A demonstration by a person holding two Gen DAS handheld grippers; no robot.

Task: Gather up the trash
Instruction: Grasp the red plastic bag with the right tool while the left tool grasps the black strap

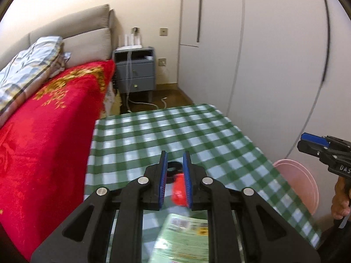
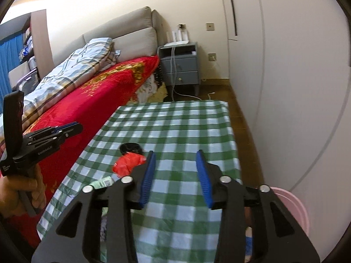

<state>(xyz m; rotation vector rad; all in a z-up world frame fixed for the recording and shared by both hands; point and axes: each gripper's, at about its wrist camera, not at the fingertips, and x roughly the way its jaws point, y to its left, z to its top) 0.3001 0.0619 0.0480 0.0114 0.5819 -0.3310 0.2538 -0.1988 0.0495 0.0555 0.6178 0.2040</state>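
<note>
A crumpled red wrapper (image 2: 128, 163) lies on the green checked tablecloth (image 2: 175, 131), with a black ring (image 2: 131, 148) just behind it and a green printed packet (image 2: 101, 183) in front. In the left wrist view the red wrapper (image 1: 180, 189) lies on the table below the narrow gap of my left gripper (image 1: 175, 156), which holds nothing; the black ring (image 1: 174, 167) and the packet (image 1: 186, 234) show there too. My right gripper (image 2: 176, 154) is open and empty above the cloth, right of the wrapper. It also shows in the left wrist view (image 1: 305, 141).
A pink bin (image 2: 291, 206) stands at the table's right front corner, also in the left wrist view (image 1: 300, 179). A bed with a red blanket (image 2: 92, 100) runs along the table's left side. A grey nightstand (image 2: 179, 62) and white wardrobe doors (image 2: 285, 65) are behind.
</note>
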